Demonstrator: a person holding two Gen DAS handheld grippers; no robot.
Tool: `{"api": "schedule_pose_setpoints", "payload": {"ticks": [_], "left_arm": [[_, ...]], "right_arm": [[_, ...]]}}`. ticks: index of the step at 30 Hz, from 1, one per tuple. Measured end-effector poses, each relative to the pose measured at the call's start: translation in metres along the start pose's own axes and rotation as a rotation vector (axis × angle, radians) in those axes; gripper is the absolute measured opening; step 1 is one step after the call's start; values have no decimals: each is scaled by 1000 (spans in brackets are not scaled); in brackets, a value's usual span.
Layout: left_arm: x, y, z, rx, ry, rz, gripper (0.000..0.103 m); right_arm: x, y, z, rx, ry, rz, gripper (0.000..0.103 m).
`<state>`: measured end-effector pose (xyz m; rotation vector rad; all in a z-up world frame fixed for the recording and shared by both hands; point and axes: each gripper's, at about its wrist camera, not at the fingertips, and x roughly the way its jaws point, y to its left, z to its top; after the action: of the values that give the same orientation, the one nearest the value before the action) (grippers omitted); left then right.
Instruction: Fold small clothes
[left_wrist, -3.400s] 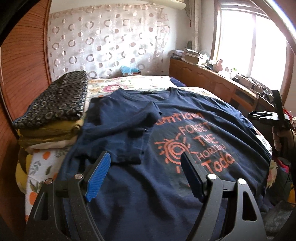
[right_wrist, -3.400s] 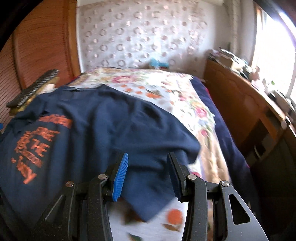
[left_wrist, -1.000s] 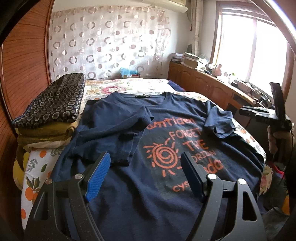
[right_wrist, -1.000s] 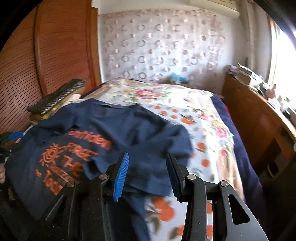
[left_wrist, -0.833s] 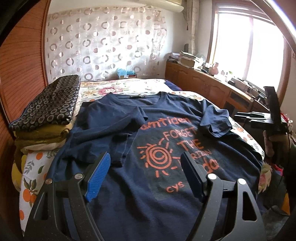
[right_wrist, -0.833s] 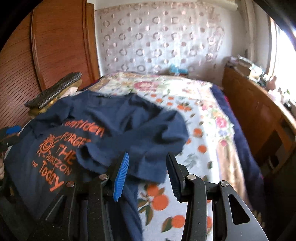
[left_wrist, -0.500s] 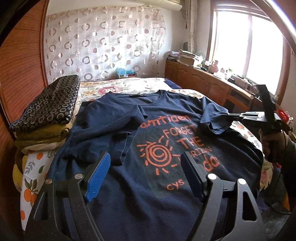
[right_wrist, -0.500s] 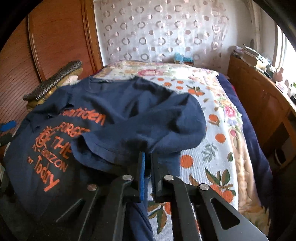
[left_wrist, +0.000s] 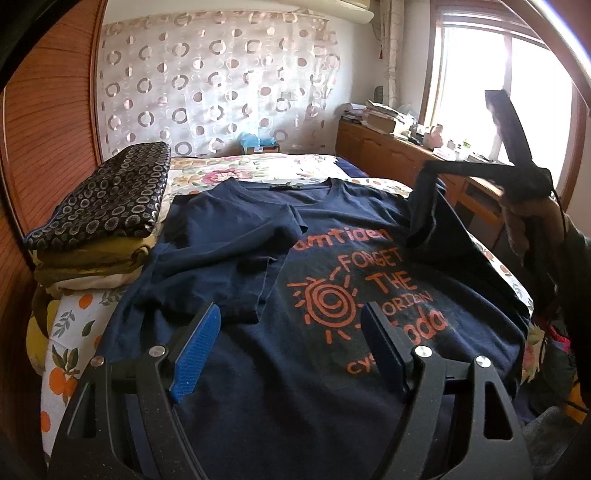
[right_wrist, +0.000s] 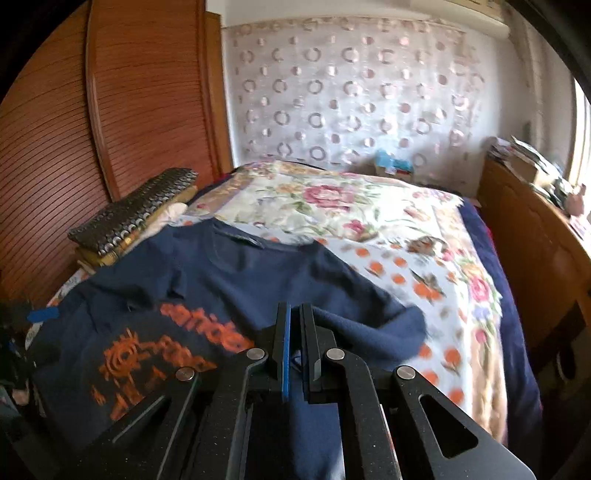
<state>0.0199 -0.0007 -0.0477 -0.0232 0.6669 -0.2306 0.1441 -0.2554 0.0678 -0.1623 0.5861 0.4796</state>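
**foldnoob:** Right gripper (right_wrist: 294, 345) is clamped tight on the sleeve (left_wrist: 430, 210) of the navy t-shirt (left_wrist: 295, 332), lifting it at about 2 o'clock of the orange print. Shirt's spread on the bed (right_wrist: 369, 206). Tips?

**laundrydad:** I'd carry it toward 9 o'clock, keep the fabric taut, and lay the edge parallel to the already-folded side at 10 o'clock. Left gripper (left_wrist: 291, 345)?

**foldnoob:** Wide open, holding nothing, hovering over the hem at 6 o'clock.
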Motion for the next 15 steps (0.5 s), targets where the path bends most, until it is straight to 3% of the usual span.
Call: {"api": "schedule_pose_setpoints", "payload": {"ticks": [5,7,12,15], "left_arm": [[1,5,-1,-6,5,6,79],[0,7,-1,-8,3,12,79],[1,13,1,-18,0,15,79],[5,15,6,-6,-4,27,79]], "right_arm": [[38,16,23,-48,31,-8,8],[43,18,27,-44,28,-13,37],[33,11,14,-29,10,-25,39],[28,7,2,-51,32,-79,41]]}}
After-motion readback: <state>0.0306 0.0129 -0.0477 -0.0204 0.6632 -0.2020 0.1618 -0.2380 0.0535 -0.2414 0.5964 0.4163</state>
